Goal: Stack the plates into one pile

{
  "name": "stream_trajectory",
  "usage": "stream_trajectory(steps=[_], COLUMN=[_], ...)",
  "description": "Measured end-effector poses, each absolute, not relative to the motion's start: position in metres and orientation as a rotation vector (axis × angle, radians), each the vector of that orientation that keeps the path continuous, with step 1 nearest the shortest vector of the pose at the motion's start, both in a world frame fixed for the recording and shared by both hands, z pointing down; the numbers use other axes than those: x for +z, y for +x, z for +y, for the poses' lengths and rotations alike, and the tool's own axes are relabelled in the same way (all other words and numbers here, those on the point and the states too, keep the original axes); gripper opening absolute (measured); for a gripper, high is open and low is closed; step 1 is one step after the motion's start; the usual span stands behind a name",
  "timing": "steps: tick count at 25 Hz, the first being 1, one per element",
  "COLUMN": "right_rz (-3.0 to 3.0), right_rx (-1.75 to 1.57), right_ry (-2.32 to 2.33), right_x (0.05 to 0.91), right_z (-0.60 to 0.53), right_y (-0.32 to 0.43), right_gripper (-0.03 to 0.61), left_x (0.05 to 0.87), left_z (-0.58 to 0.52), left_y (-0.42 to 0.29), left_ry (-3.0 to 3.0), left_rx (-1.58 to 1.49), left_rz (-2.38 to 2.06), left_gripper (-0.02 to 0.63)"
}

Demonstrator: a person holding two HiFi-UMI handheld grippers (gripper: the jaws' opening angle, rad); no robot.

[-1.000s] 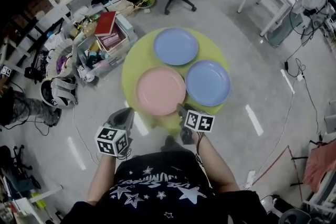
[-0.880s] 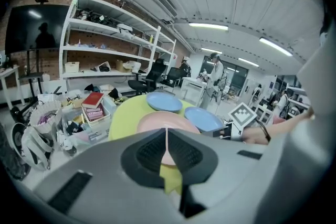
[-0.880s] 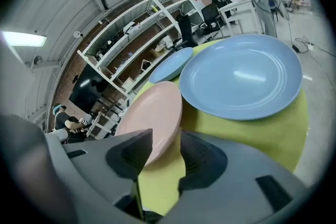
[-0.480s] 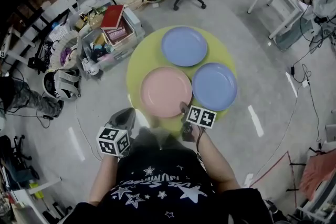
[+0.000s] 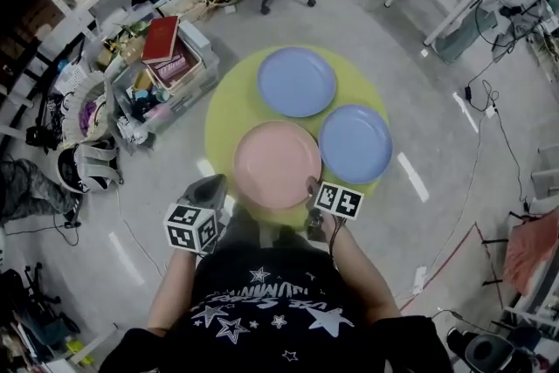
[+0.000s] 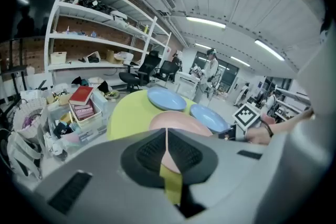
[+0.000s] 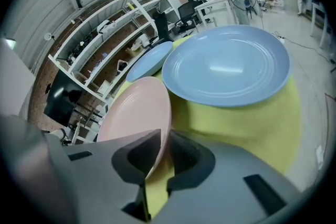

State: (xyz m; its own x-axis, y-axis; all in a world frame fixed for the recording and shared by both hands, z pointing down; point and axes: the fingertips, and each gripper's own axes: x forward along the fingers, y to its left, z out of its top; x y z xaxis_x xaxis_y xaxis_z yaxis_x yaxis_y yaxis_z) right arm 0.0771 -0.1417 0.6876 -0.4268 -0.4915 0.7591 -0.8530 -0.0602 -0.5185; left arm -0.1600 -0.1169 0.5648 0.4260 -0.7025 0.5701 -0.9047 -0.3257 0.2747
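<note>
The round pink plate (image 5: 278,164), smooth with a shallow raised rim, lies flat on the near part of the round yellow-green table (image 5: 229,113). The right gripper (image 7: 165,134) has just been closing, and its ribbed black pads now pinch the plate's near rim. Two glossy blue plates of the same shape, far blue plate (image 5: 296,81) and right blue plate (image 5: 355,143), lie just beside it. The left gripper (image 6: 167,131) hangs near the table's edge, jaws together on nothing.
</note>
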Motion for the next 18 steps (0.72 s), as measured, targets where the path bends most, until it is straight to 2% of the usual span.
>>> stream_trajectory(steps=[9,18], right_rz=[-1.856,-1.946], right_rx=[1.433,1.295], right_ry=[1.533,1.531], right_x=[0.667,0.644], right_z=[-0.153,-0.161], right_y=[0.074,0.065], right_gripper=[0.029,0.026], left_x=[0.566,0.579], left_z=[-0.172,-0.208], left_y=[-0.171,-0.173], left_ry=[2.217,2.264], left_rx=[0.49,0.515], left_rz=[-1.202,-1.08], left_gripper=[0.02,0.02])
